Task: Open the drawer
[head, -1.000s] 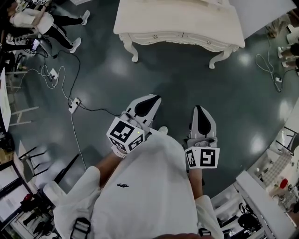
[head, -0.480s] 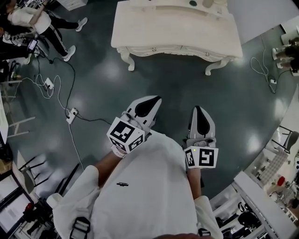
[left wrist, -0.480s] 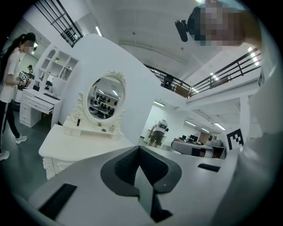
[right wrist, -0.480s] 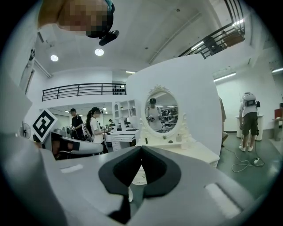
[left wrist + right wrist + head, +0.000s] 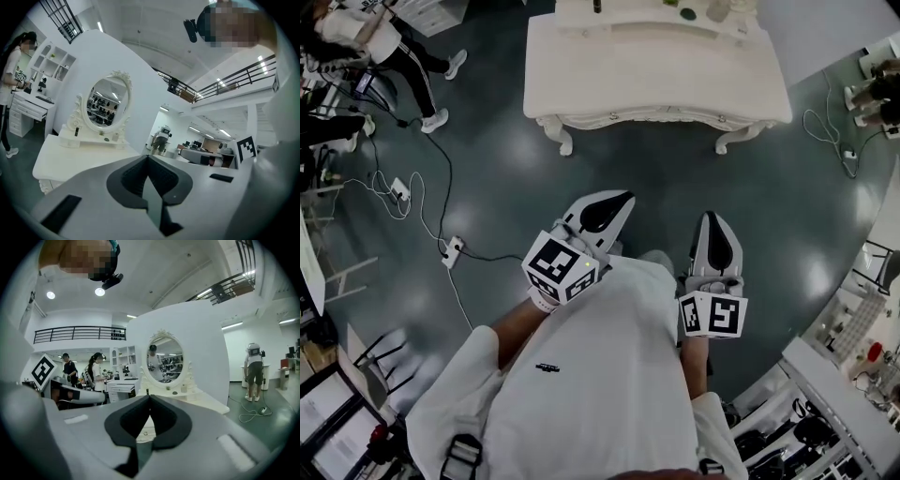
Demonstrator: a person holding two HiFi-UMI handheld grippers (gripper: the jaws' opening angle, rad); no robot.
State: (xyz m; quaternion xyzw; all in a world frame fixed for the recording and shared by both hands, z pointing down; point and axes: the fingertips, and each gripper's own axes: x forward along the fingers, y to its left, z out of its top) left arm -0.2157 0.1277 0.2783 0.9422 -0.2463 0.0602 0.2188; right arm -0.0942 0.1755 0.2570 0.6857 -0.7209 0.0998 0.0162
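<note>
The left gripper (image 5: pixel 622 197) and right gripper (image 5: pixel 712 218) have their fingers closed, empty, because the desk (image 5: pixel 656 66) drawer (image 5: pixel 619 119) lies well ahead.

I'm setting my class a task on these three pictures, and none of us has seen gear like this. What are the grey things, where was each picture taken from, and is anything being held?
There is no robot here. A person in a white top holds a hand tool with two jaws in each hand. The top-down picture comes from a camera on their head. It shows the left gripper and right gripper above a dark floor, with a white dressing table some way ahead. The other two pictures come from cameras riding on each gripper, looking along its jaws towards the table's oval mirror. A few small items stand on the tabletop. Both pairs of jaws are closed and hold nothing. The table's drawers look shut.
</note>
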